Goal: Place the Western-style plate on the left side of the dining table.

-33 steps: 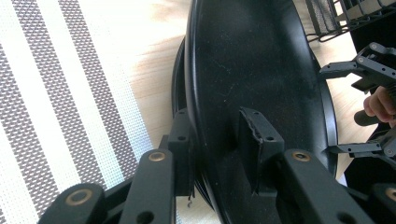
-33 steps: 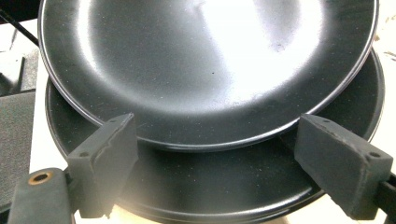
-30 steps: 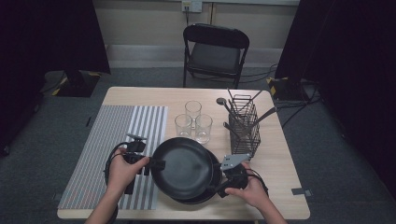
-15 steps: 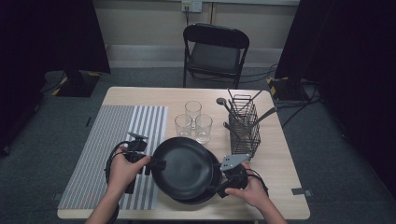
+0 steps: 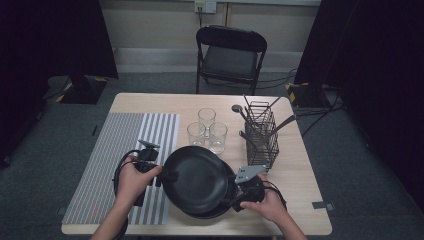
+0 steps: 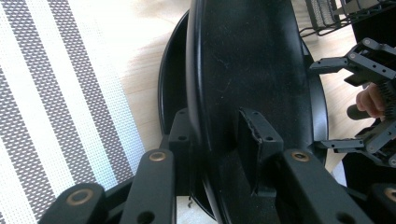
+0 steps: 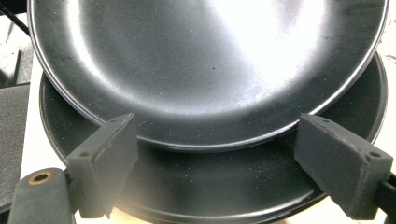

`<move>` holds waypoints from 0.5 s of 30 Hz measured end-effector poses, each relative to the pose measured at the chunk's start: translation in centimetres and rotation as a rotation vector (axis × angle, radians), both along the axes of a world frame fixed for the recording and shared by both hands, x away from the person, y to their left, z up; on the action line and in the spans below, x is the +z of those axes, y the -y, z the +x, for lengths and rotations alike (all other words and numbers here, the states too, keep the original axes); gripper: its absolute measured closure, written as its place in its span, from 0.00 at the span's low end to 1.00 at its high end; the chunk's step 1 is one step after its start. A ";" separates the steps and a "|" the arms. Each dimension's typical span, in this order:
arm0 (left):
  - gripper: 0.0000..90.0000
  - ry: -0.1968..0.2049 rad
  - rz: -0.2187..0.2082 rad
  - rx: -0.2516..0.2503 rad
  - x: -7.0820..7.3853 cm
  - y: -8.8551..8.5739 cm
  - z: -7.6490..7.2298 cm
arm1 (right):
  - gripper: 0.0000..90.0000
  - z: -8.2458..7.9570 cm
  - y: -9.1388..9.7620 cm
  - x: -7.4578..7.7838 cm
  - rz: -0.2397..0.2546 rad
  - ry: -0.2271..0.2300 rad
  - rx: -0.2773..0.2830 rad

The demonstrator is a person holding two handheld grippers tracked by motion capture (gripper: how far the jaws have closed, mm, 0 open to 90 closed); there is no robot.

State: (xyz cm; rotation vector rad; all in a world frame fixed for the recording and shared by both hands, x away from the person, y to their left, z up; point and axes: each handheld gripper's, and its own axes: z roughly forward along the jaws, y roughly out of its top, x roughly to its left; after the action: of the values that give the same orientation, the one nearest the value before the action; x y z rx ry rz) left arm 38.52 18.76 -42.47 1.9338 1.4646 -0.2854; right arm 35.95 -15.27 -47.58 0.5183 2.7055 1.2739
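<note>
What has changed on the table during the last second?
Almost nothing. The left gripper stays shut on the rim of the top plate, which may have shifted very slightly toward the striped mat. The right gripper remains open at the lower plate. Glasses and wire basket are unmoved.

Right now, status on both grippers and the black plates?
Left gripper shut on upper black round plate rim, plate lifted off lower black plate. Right gripper open, jaws either side of the plates' near edge. Three clear glasses close behind.
</note>
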 end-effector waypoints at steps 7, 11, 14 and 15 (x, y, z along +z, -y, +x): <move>0.76 -0.008 -0.014 0.010 0.1 0.1 0.0 | 0.14 0.0 -0.1 0.0 -0.004 0.007 0.004; 0.76 -0.009 -0.012 0.000 0.2 0.1 0.0 | 0.14 0.1 -0.2 -0.1 -0.007 0.006 0.003; 0.75 -0.014 -0.021 0.002 0.2 0.2 0.1 | 0.14 0.1 -0.2 -0.1 -0.006 0.009 0.006; 0.76 -0.018 -0.021 0.007 0.3 0.2 0.1 | 0.14 0.1 -0.2 -0.1 -0.006 0.008 0.006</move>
State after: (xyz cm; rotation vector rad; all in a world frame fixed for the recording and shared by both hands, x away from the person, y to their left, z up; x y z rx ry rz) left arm 38.58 18.53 -42.21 1.9132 1.4742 -0.3143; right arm 36.06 -15.07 -47.68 0.5045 2.7058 1.2655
